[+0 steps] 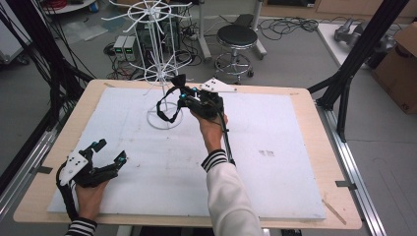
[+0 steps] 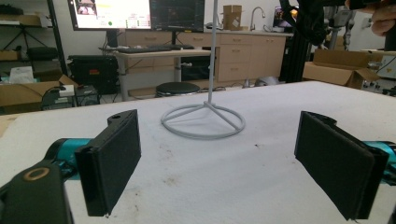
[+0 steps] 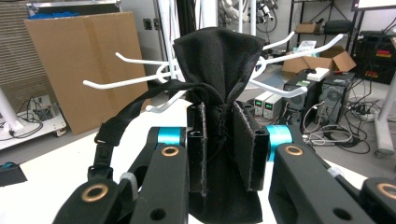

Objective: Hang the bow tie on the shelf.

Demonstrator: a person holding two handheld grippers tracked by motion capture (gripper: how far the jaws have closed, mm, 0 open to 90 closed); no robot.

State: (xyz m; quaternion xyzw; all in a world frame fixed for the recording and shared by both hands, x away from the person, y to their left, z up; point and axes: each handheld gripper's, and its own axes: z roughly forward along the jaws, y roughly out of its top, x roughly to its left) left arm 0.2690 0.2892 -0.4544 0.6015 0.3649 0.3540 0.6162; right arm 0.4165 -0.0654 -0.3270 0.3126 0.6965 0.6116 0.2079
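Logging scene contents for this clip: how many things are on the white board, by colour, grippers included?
Black pouch with strap, clamped in the right gripper: 1
White wire rack: 1
Black grippers, counting the open left gripper: 2
Total: 4

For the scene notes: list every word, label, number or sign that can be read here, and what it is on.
Nothing can be read for certain.
Monitors behind the table: screen text, too small and blurred.
White table cover: a small dark mark, too small to read.
Grey units on the floor: lit green displays, digits unreadable.
Black cloth pouch in the right gripper: no print seen.
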